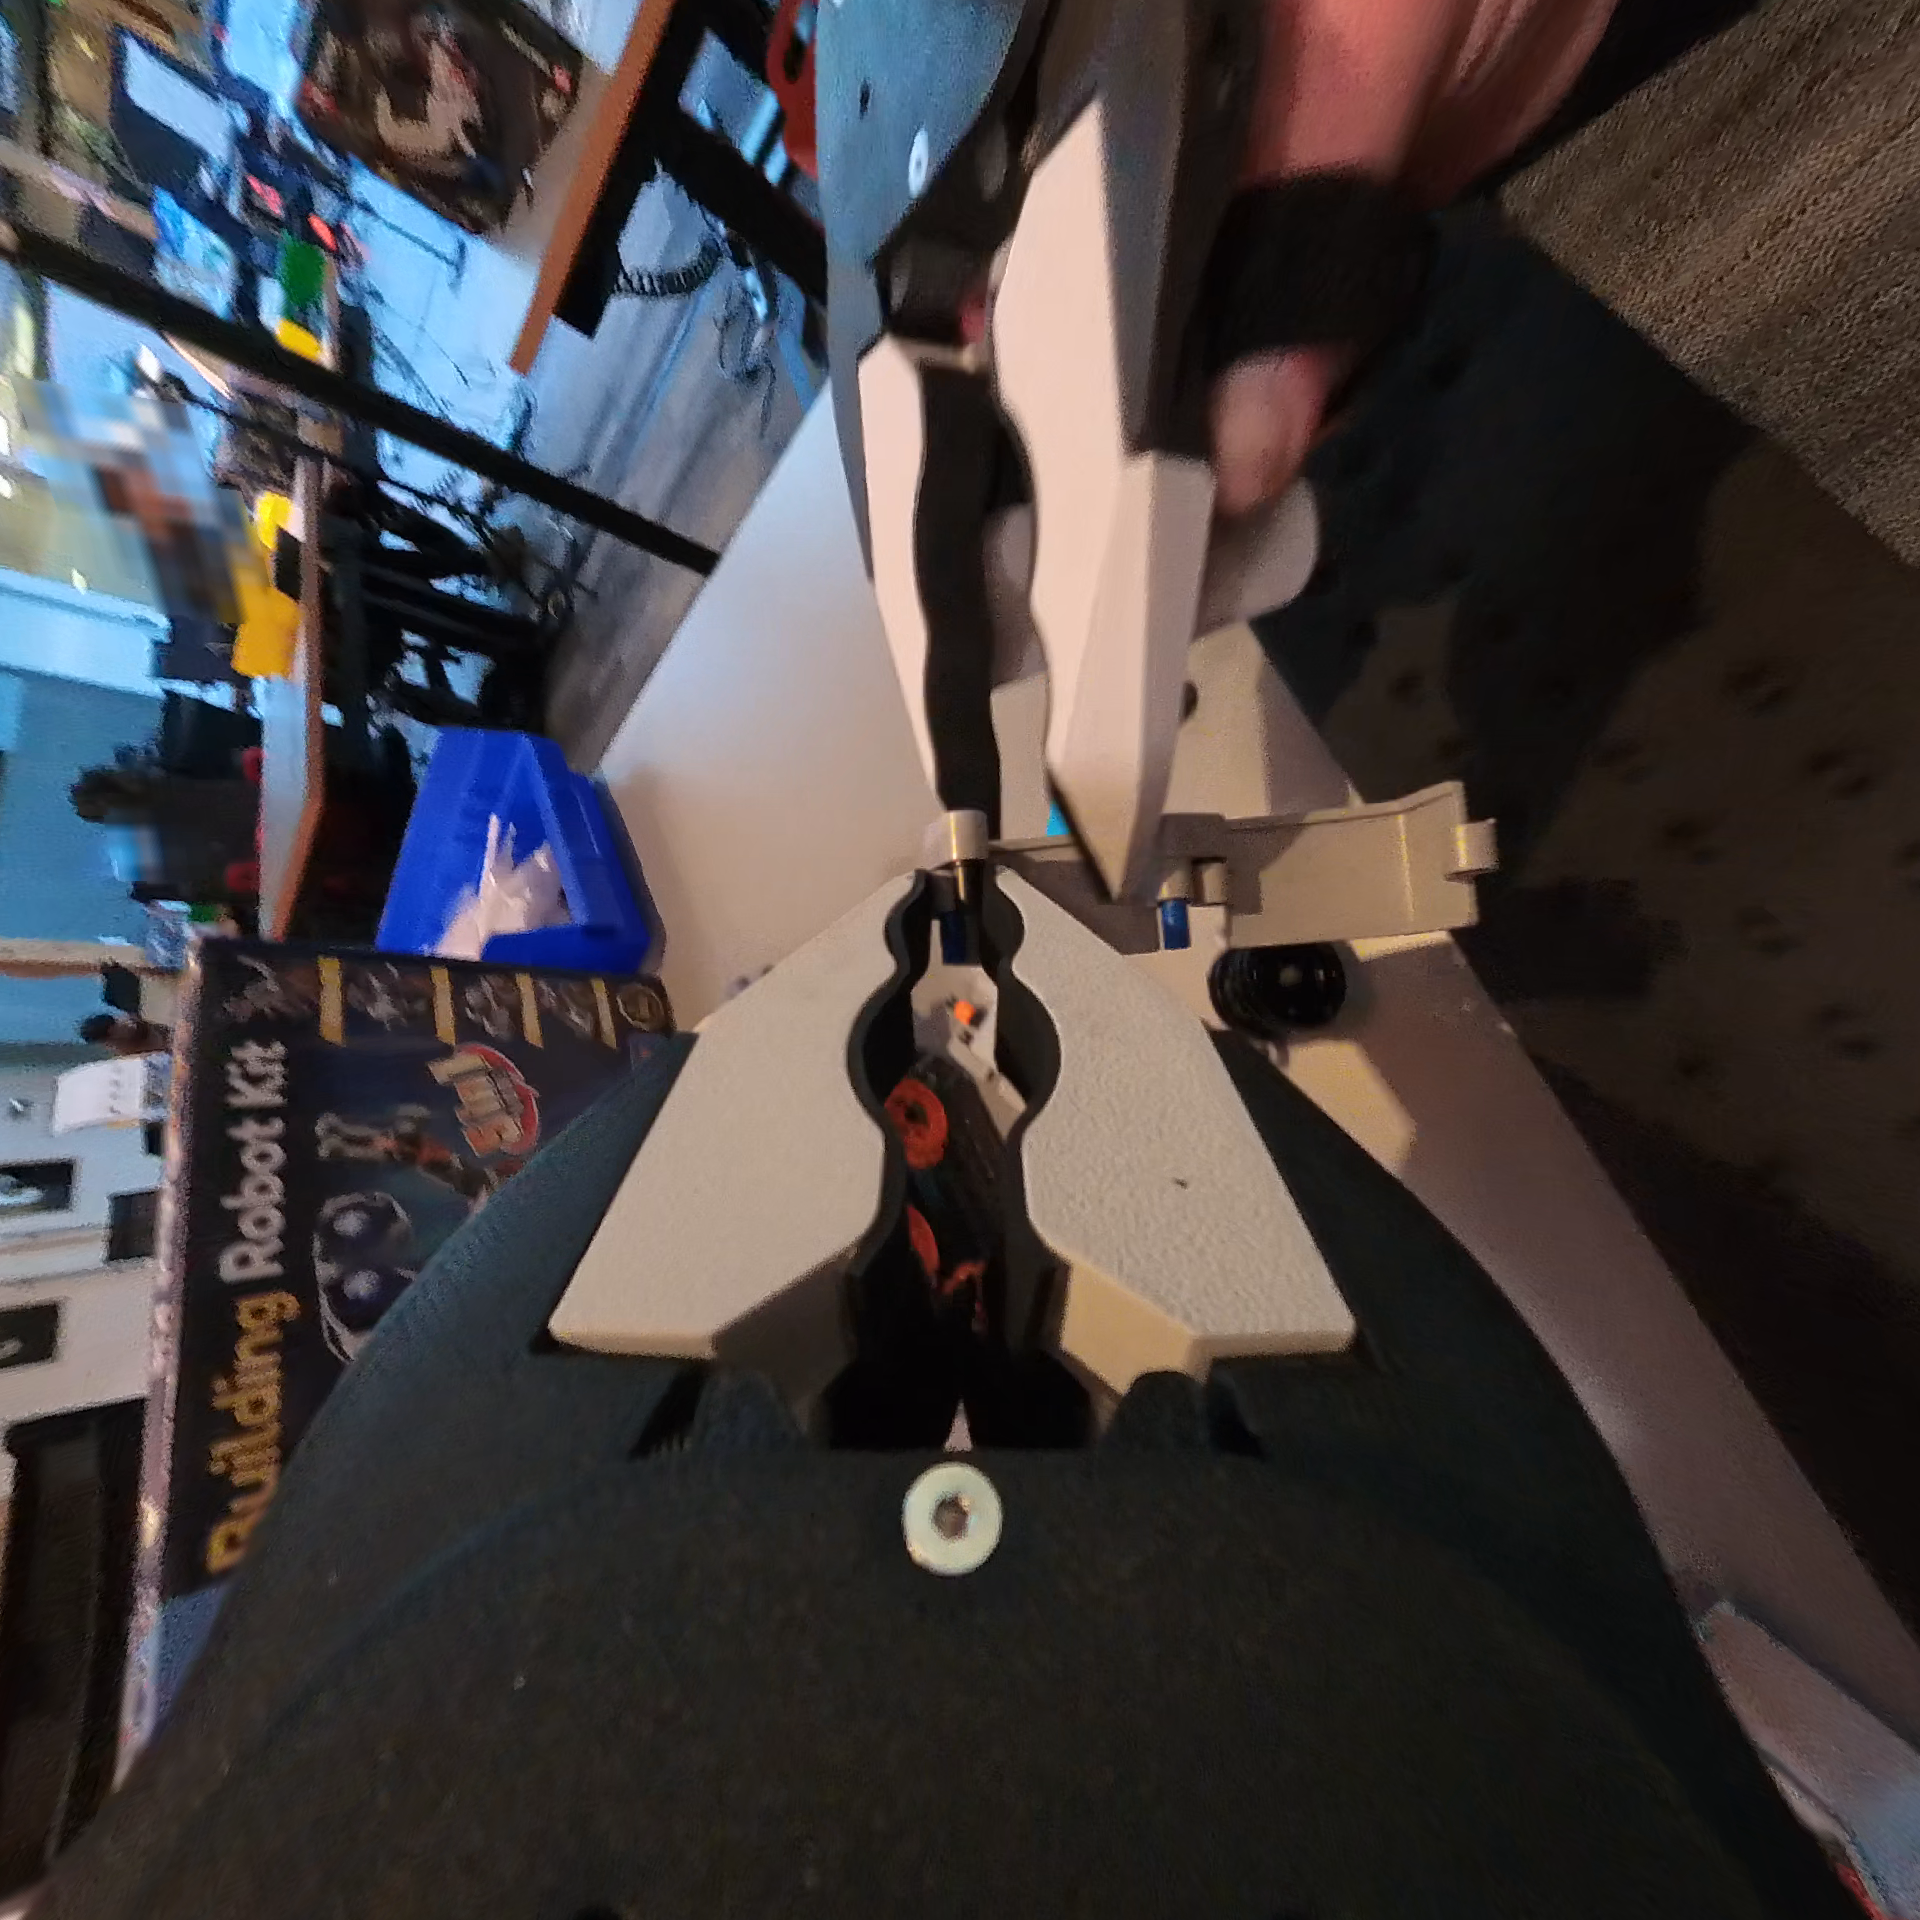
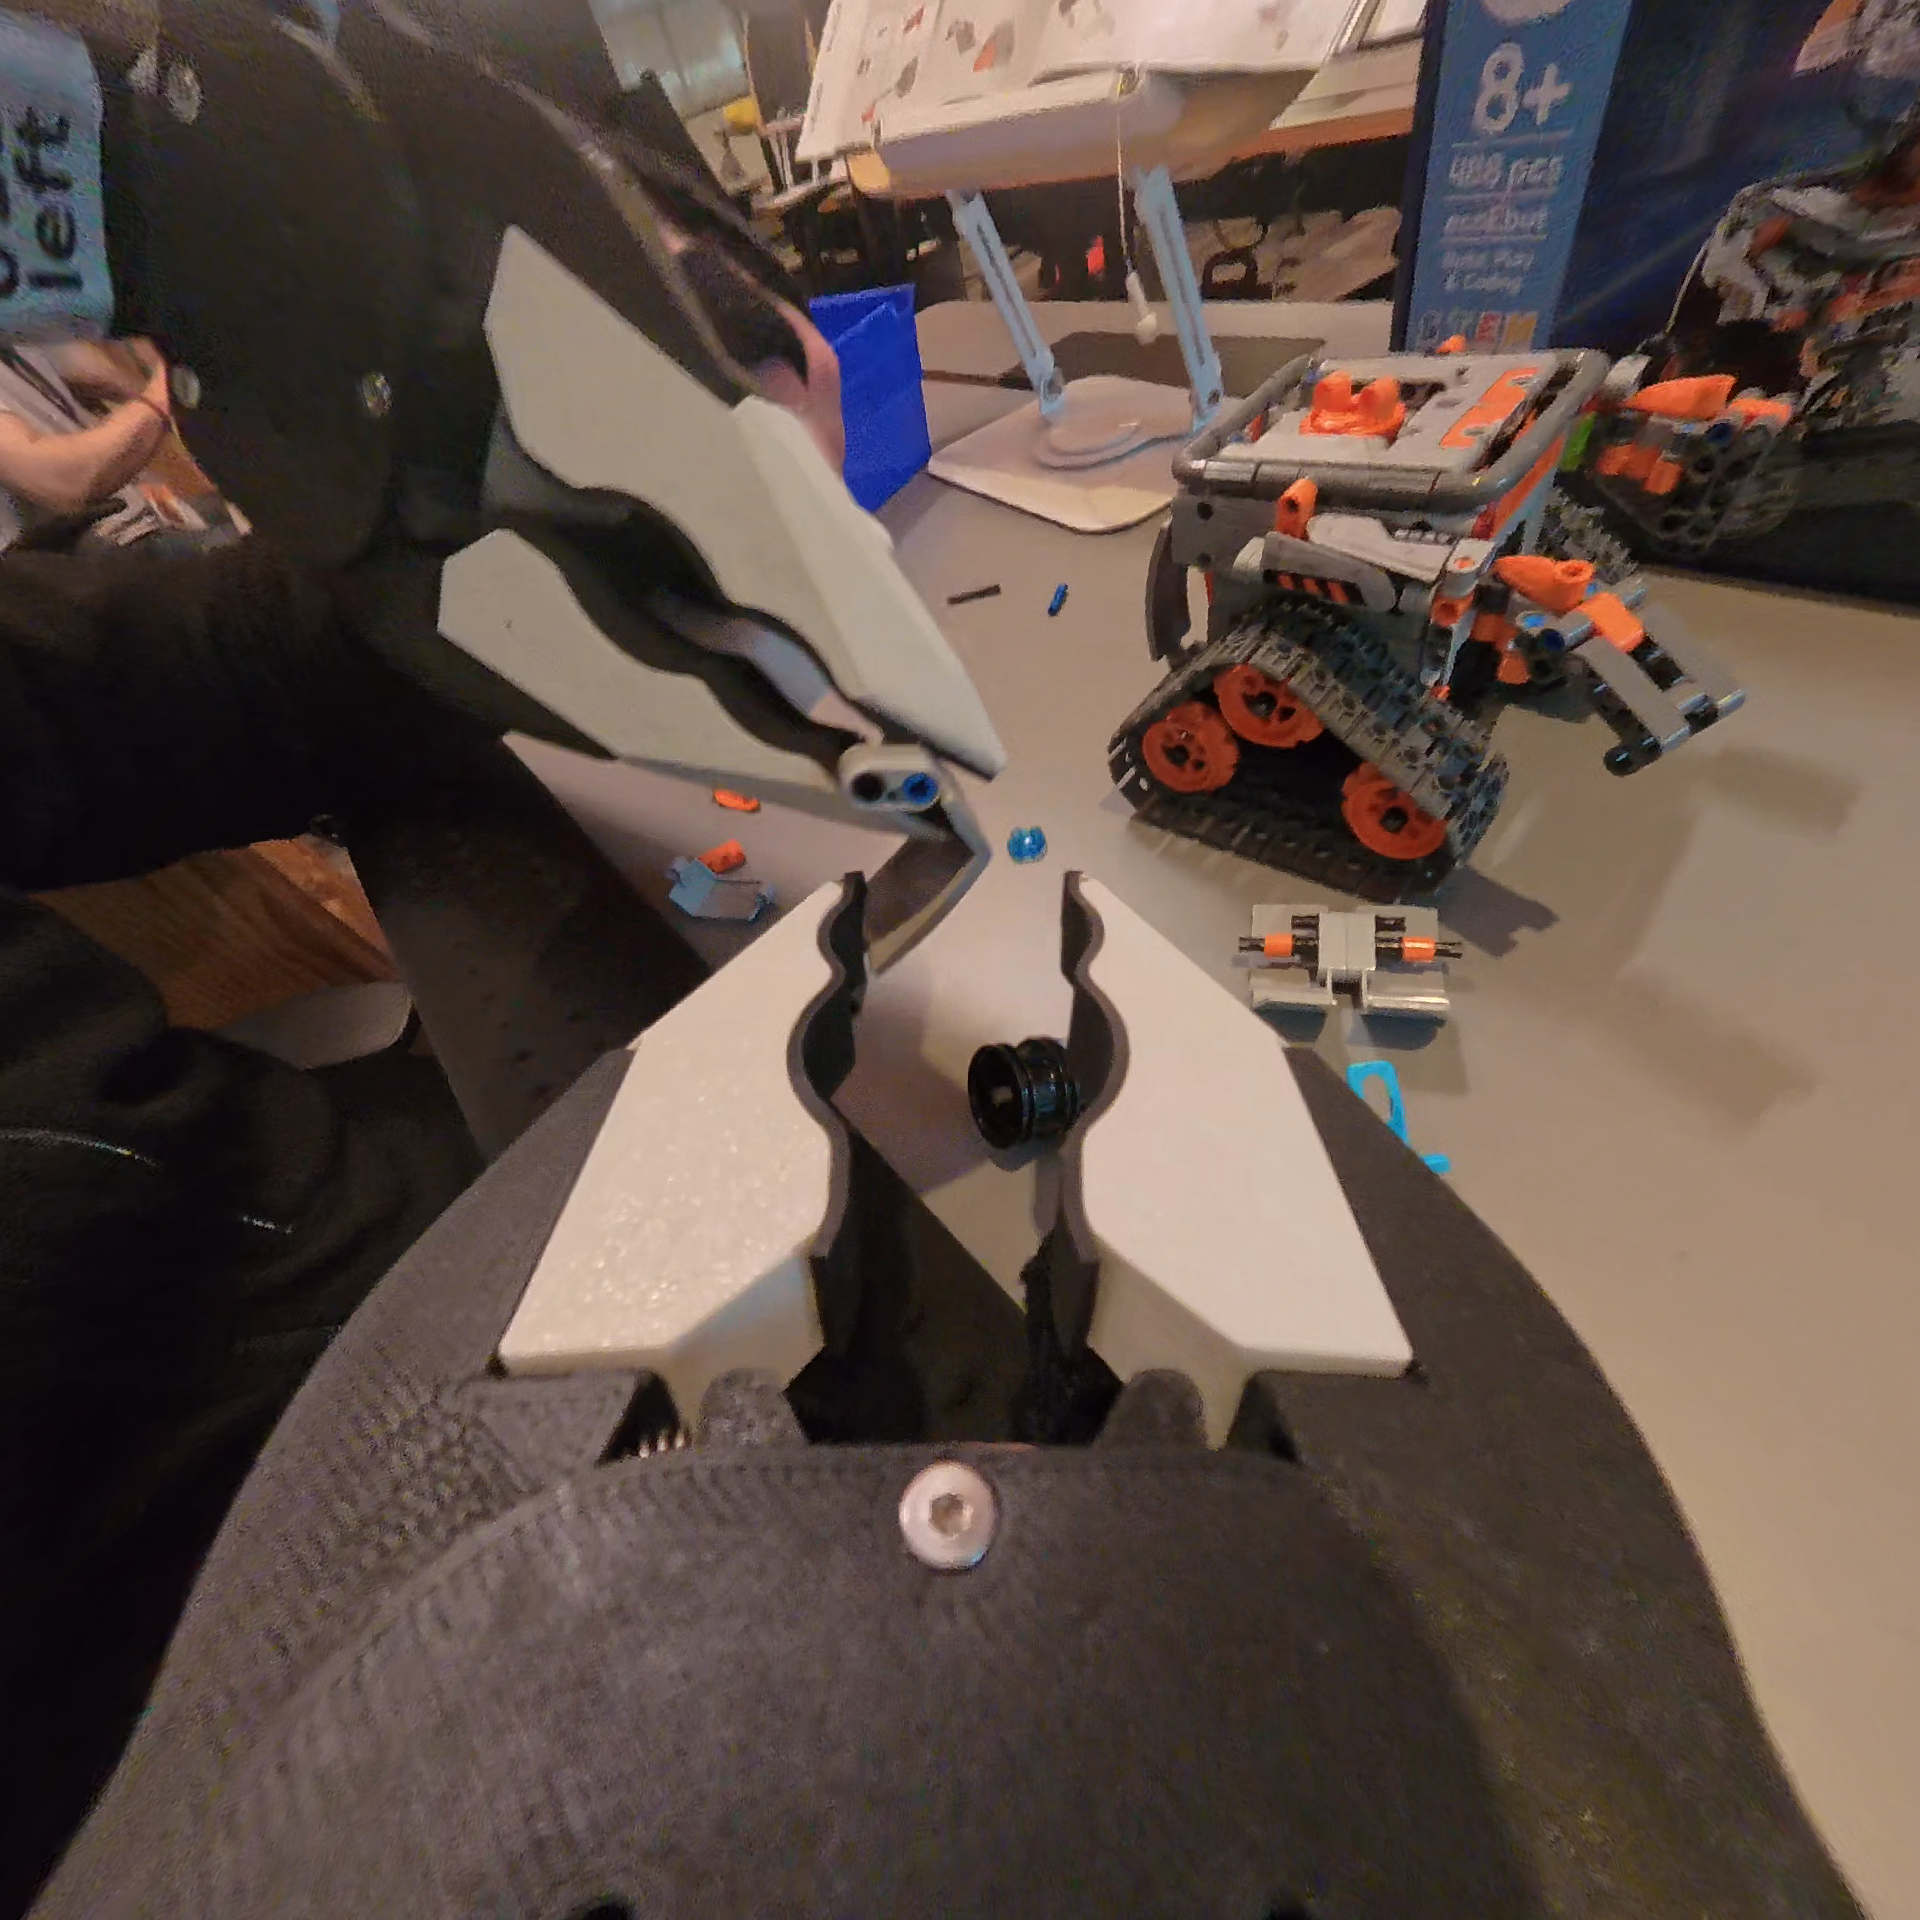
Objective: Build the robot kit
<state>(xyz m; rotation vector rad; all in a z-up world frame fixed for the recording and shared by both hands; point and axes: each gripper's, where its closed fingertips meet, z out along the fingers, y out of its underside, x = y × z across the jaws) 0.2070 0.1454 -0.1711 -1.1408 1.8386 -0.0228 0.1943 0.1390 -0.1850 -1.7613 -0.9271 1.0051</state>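
My left gripper (image 2: pixel 914 790) clamps the grey beam (image 2: pixel 894 787); my right gripper (image 2: pixel 961 904), half-spread, straddles the black pulley (image 2: pixel 1023 1091) beside the tracked robot (image 2: pixel 1382 623).

A tracked toy robot (image 2: pixel 1382 623) stands mid-table (image 2: pixel 1558 1351), a blue bin (image 2: pixel 873 384) and book stand (image 2: pixel 1081 436) toward its far edge

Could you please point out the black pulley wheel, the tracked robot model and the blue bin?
black pulley wheel (image 2: pixel 1023 1091): right wrist view, on its rim.
tracked robot model (image 2: pixel 1382 582): right wrist view, on its body.
blue bin (image 2: pixel 873 390): right wrist view, on its wall.
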